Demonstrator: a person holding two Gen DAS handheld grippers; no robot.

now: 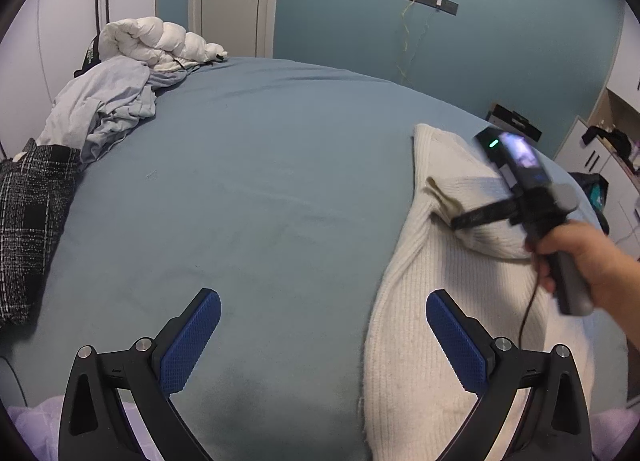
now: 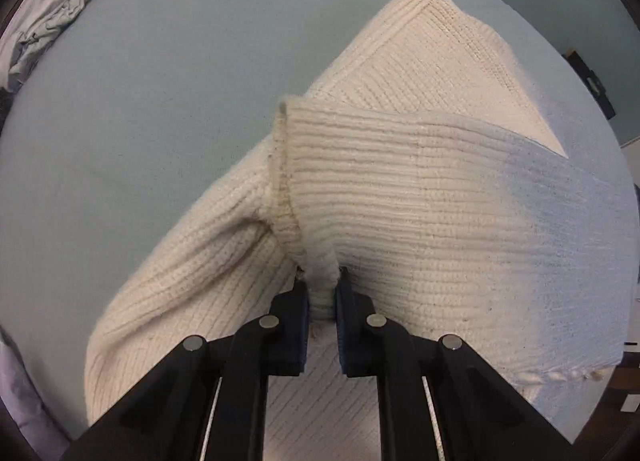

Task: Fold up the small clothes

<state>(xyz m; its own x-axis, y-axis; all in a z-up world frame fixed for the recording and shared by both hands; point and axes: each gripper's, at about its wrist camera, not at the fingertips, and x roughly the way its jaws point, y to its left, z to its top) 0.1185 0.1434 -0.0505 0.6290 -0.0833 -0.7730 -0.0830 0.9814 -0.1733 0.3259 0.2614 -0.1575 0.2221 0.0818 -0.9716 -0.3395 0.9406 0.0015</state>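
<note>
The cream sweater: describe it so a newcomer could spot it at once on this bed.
On the blue bed, skip the clothes pile at its far left edge. The cream sweater lies alone on the right, ribbed knit, its edge pinched in the right gripper.

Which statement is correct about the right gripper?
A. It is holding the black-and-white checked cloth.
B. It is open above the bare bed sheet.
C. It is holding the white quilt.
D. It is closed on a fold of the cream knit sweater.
D: in the right wrist view the right gripper has its pads pressed on a pinched fold of the sweater, which lies on the blue sheet.
</note>
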